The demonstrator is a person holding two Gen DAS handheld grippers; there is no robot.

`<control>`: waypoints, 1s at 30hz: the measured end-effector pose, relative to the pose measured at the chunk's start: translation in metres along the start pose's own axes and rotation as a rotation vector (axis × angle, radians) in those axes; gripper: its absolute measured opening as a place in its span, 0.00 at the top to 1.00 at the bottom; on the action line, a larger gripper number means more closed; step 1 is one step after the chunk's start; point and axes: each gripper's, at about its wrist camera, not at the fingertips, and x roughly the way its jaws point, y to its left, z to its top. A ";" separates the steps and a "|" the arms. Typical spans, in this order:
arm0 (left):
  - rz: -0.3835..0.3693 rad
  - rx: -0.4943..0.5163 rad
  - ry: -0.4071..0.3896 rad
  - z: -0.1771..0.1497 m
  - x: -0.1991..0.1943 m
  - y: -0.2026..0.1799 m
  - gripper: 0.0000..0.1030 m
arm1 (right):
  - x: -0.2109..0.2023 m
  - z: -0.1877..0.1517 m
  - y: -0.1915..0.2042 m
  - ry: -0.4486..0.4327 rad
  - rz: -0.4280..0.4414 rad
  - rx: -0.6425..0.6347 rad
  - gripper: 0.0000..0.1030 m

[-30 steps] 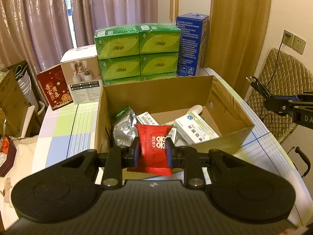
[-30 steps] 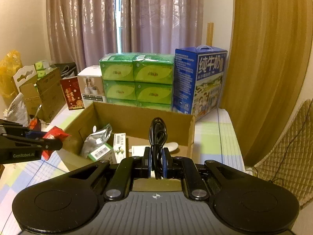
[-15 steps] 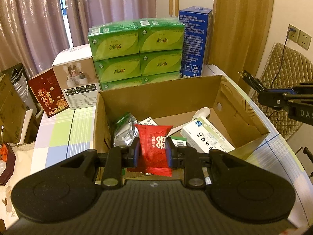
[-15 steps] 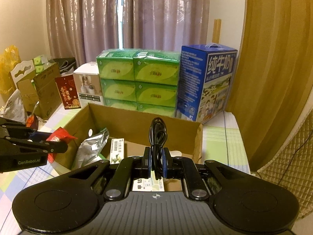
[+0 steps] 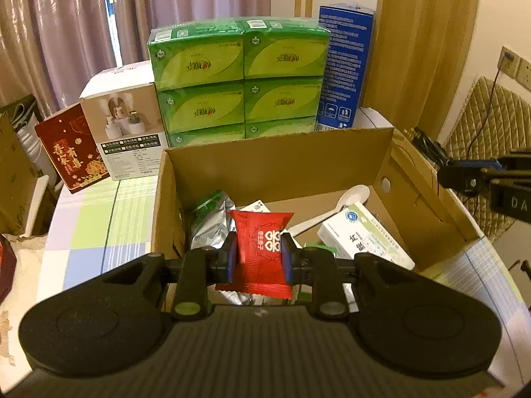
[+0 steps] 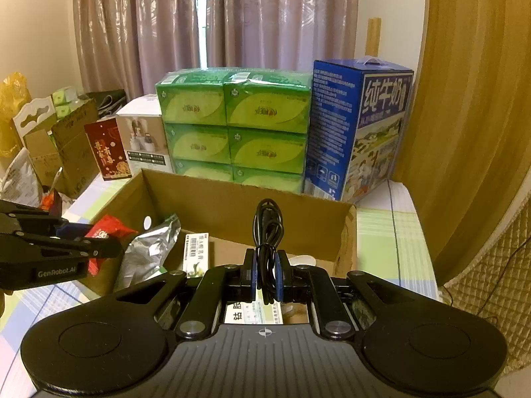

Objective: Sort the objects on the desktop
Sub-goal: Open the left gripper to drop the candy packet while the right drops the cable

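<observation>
My left gripper (image 5: 259, 255) is shut on a red snack packet (image 5: 260, 252) and holds it above the near left part of an open cardboard box (image 5: 278, 165). My right gripper (image 6: 266, 273) is shut on a coiled black cable (image 6: 268, 229) above the box's near right side (image 6: 345, 232). The box holds a silver foil bag (image 5: 209, 229), a white spoon (image 5: 335, 212) and a white medicine box (image 5: 365, 238). The left gripper with the red packet (image 6: 106, 229) also shows in the right wrist view. The right gripper (image 5: 464, 175) shows at the right edge of the left wrist view.
Stacked green tissue packs (image 5: 239, 76), a blue milk carton (image 6: 358, 132), a white product box (image 5: 122, 122) and a red gift box (image 5: 73, 149) stand behind the cardboard box. A checked tablecloth (image 5: 96, 225) covers the table. A quilted chair (image 5: 491, 126) is at right.
Both grippers have moved forward and over the cardboard box, each still holding its item. The box and the stacked packs appear closer in both views.
</observation>
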 end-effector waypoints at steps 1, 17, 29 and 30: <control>-0.006 -0.008 0.003 0.001 0.002 0.001 0.79 | 0.002 0.001 -0.001 0.001 0.002 0.004 0.93; 0.020 -0.036 0.016 0.002 0.019 0.013 0.69 | 0.022 0.000 0.002 0.026 0.026 0.030 0.93; 0.023 -0.029 0.016 -0.003 0.015 0.015 0.65 | 0.024 0.003 0.013 0.028 0.038 0.026 0.93; 0.022 -0.029 0.016 -0.004 0.015 0.016 0.65 | 0.025 0.004 0.013 0.028 0.039 0.025 0.93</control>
